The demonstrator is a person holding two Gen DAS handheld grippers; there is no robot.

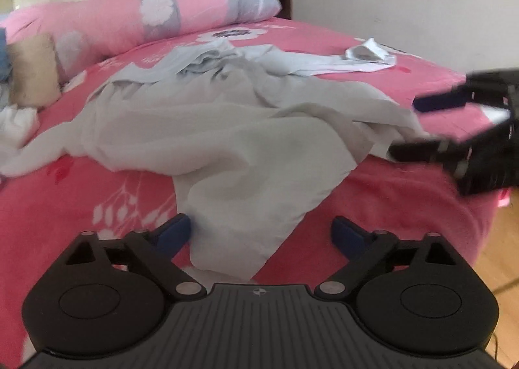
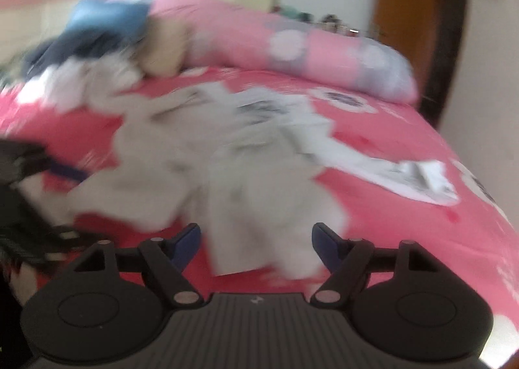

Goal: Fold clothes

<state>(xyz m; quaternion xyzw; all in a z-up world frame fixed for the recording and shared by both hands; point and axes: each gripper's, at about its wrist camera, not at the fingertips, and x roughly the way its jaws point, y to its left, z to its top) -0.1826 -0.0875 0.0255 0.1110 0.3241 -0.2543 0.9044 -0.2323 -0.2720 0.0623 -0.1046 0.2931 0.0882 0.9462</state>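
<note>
Crumpled grey garment (image 1: 227,129) on pink bed (image 1: 405,193), left gripper (image 1: 261,232) and right gripper (image 2: 256,239) jaws apart, gripping nothing

The left claw (image 1: 261,234) stands wide open around a hanging corner of the grey garment (image 1: 227,129).

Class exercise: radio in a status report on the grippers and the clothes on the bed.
Left gripper open, grey garment hem between its fingers, not pinched. Right gripper open, holding nothing. Garment crumpled, unfolded on the pink bed. White garment lies beyond.
</note>
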